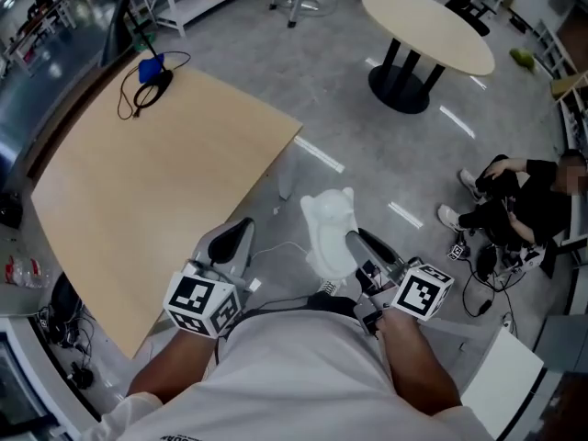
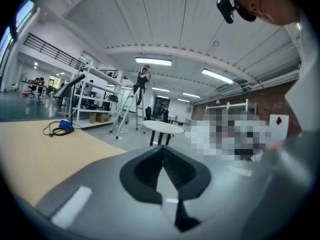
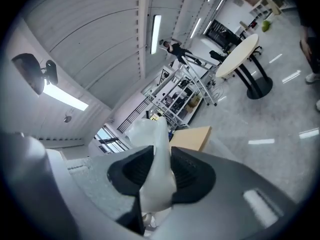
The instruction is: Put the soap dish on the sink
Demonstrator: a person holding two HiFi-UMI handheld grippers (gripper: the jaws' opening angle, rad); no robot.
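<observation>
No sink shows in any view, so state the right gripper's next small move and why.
Probably carry the white soap dish onward, grip firm, until a sink comes into view: the right gripper is shut on it above the floor, beside a wooden table.

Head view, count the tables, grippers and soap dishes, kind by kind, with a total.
Tables: 2, the tan rectangular wooden table and the round cream table
Grippers: 2, the left gripper and the right gripper
Soap dishes: 1, the white plastic soap dish held by the right gripper
Total: 5
</observation>
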